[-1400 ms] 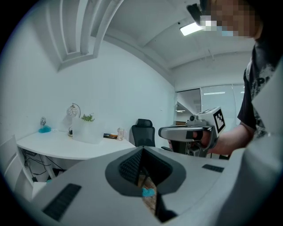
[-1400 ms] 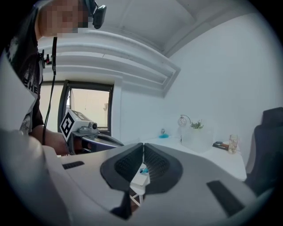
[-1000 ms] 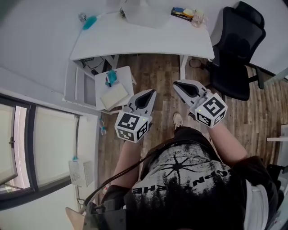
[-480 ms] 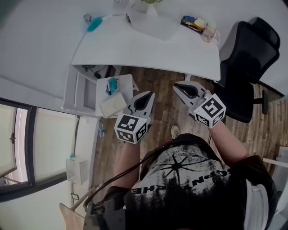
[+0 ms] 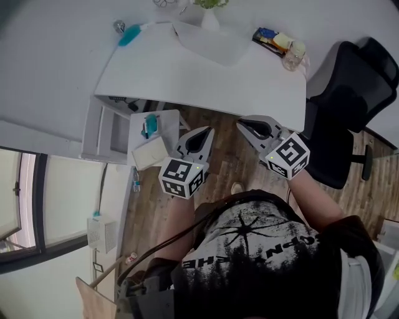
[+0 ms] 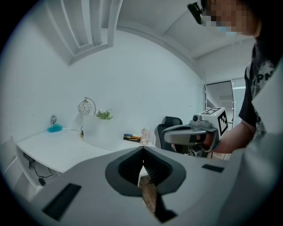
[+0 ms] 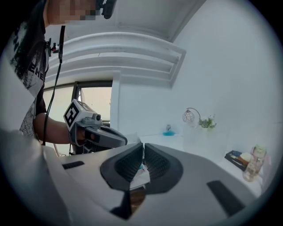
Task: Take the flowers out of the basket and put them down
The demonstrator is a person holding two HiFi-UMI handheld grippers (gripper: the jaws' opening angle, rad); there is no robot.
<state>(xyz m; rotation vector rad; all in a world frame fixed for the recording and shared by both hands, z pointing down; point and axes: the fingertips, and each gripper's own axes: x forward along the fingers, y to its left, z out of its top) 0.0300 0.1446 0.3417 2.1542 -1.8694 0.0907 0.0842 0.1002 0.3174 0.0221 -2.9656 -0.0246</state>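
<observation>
Markers (image 5: 181, 169) on left gripper (image 5: 210, 128) and right gripper (image 5: 240, 123); shirt lettering (image 5: 249, 248) unreadable.

I count one white surface (image 5: 187, 71), and I place everything else from it. On it are one see-through box (image 5: 212, 42), one green plant (image 5: 211, 5), one teal brush (image 5: 128, 34), one small stack of books (image 5: 267, 34), one glass jar (image 5: 293, 57) and one round wire ornament (image 6: 85, 107). One black chair (image 5: 352, 93) stands at its right end. One small side table (image 5: 163, 118) sits at its near left edge, carrying one notebook (image 5: 148, 152) and one teal item (image 5: 149, 123). In front of it I have two grippers: the left gripper (image 5: 211, 129) and the right gripper (image 5: 239, 123).
</observation>
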